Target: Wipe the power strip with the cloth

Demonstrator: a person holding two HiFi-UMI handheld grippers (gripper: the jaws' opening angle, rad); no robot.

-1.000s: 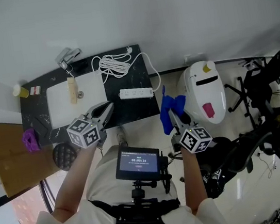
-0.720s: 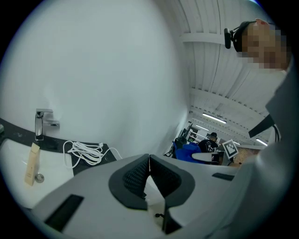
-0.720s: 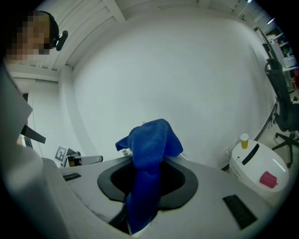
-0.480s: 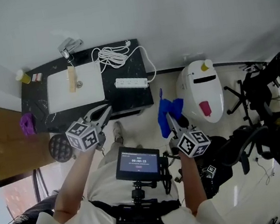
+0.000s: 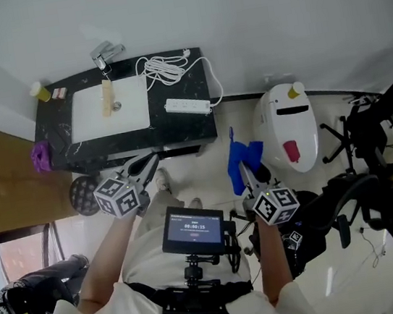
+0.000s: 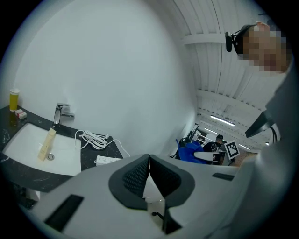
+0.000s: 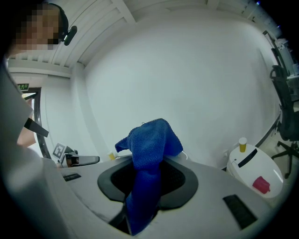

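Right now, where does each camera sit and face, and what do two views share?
Head view: on the head, steeply down at counter; forearms, left gripper, right gripper show.
Left gripper view: on that gripper, past shut fingers toward sink.
Right gripper view: past fingers gripping blue cloth, toward wall.
Shared by the first two: power strip.

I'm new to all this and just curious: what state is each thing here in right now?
Left gripper: shut, empty.
Right gripper: shut on the blue cloth.
Blue cloth: clamped, bunched above the jaws.
Power strip: flat on the black counter, untouched.
Cable: coiled.
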